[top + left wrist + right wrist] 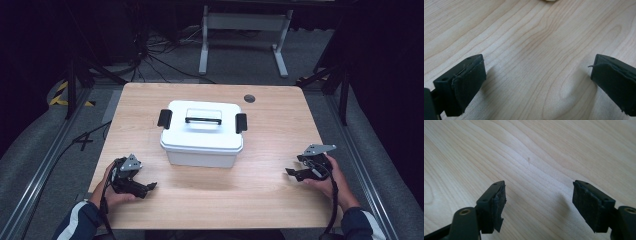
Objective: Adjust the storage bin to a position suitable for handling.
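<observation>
Here, left gripper point(148, 187) fingers point(464, 85) spread wide, right gripper point(292, 173) likewise, both empty above wooden table point(260, 195).

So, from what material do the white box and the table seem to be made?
The white box looks like moulded plastic, smooth and slightly glossy, with black latches at both ends. The table shows light wood grain, matte; whether solid wood or laminate, I cannot tell.
</observation>
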### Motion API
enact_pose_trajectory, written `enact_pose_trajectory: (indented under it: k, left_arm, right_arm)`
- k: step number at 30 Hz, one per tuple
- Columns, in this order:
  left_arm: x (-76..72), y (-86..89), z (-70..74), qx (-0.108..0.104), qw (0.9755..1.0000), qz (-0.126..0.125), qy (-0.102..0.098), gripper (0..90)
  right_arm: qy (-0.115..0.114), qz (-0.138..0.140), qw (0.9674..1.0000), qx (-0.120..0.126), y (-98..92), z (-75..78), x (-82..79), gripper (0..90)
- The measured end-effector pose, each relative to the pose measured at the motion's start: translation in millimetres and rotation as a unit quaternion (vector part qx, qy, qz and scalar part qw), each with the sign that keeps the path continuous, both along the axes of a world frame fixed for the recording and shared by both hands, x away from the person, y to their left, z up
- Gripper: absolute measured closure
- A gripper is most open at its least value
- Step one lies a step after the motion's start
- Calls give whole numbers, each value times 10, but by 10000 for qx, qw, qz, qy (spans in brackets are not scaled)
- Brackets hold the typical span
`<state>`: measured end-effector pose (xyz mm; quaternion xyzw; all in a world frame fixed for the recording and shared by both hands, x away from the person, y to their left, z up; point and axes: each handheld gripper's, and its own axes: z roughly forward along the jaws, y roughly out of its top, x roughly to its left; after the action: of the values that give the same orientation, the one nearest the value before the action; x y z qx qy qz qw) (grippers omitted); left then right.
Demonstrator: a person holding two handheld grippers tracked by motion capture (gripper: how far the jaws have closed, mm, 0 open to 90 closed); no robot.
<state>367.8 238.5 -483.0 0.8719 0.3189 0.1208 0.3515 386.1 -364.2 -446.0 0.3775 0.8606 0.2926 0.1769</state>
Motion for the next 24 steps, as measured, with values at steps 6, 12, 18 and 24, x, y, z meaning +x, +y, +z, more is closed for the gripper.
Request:
enact_pose_trajectory:
  k: [6, 12, 18, 24]
  left_arm:
    - [-8, 0, -4, -32, 10000, 37, 13, 4]
    - [-20, 17, -4, -9, 10000, 63, -34, 6]
    - [-45, 44, 3, 20, 9999, 109, 19, 6]
    - [-51, 45, 2, 10, 9999, 132, 34, 6]
  right_arm:
    - [-107, 268, 9996, 3, 81, 186, -41, 317]
    - [-228, 596, 9979, -59, 256, 408, -42, 334]
    - [-298, 860, 9957, -170, 433, 624, 5, 359]
    - [-317, 1130, 9926, -323, 636, 843, 87, 381]
